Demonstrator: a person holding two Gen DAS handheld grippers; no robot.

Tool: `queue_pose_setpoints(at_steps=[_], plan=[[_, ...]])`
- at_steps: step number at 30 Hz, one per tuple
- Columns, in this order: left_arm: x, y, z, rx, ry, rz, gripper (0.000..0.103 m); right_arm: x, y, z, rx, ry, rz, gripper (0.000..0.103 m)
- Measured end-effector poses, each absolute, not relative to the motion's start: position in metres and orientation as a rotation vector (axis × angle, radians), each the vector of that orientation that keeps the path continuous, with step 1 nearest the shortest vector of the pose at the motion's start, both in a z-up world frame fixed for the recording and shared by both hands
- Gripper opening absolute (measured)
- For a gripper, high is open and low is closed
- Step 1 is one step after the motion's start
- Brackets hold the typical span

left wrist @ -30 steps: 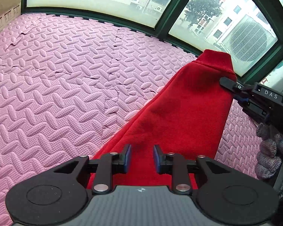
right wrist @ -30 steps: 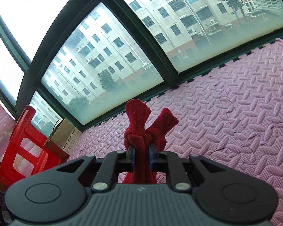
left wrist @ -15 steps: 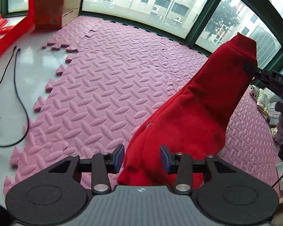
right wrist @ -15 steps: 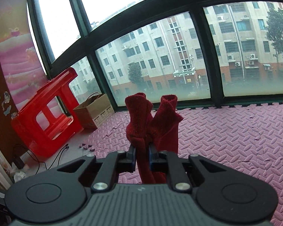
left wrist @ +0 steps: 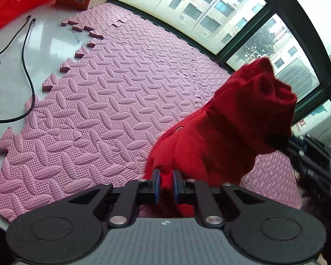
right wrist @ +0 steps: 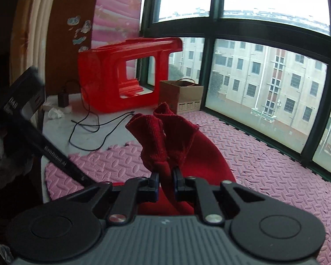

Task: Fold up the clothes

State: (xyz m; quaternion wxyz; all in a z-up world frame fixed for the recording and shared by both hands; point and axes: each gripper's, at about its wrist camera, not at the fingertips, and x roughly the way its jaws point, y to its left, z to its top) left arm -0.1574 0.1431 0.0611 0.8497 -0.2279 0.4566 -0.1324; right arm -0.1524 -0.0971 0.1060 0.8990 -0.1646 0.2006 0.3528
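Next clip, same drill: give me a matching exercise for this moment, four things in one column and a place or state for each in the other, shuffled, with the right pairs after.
Things:
1. red knitted garment
2. brown cardboard box
3. black cable
4. pink foam puzzle mat

Places or states:
A. lies loose on the bare pale floor
B. covers the floor by the windows
C. pinched by both the left gripper and the right gripper
D. stands beside the red plastic stool

Pairs: 1-C, 2-D, 3-A, 4-B
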Motion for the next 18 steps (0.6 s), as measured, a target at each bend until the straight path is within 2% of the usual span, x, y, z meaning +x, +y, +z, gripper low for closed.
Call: queue_pose_setpoints(at_steps=[11,15,18], plan=[[-0.16,0.161,0.054,-0.511,0.955,-0.237,0.008,-0.205,-0.082,0.075,-0.676,0.374,0.912,0.013],[-0.163,0.167,0.064,-0.506,0.932,-0.224,0.008,-0.209,-0.085,0.077,-0.681,0.414,0.973,0.032],[-0.164,0.17,0.076,-0.487,0.904,-0.216,0.009,-0.204,-0.094,0.089,-0.592,0.45,1.0,0.031]])
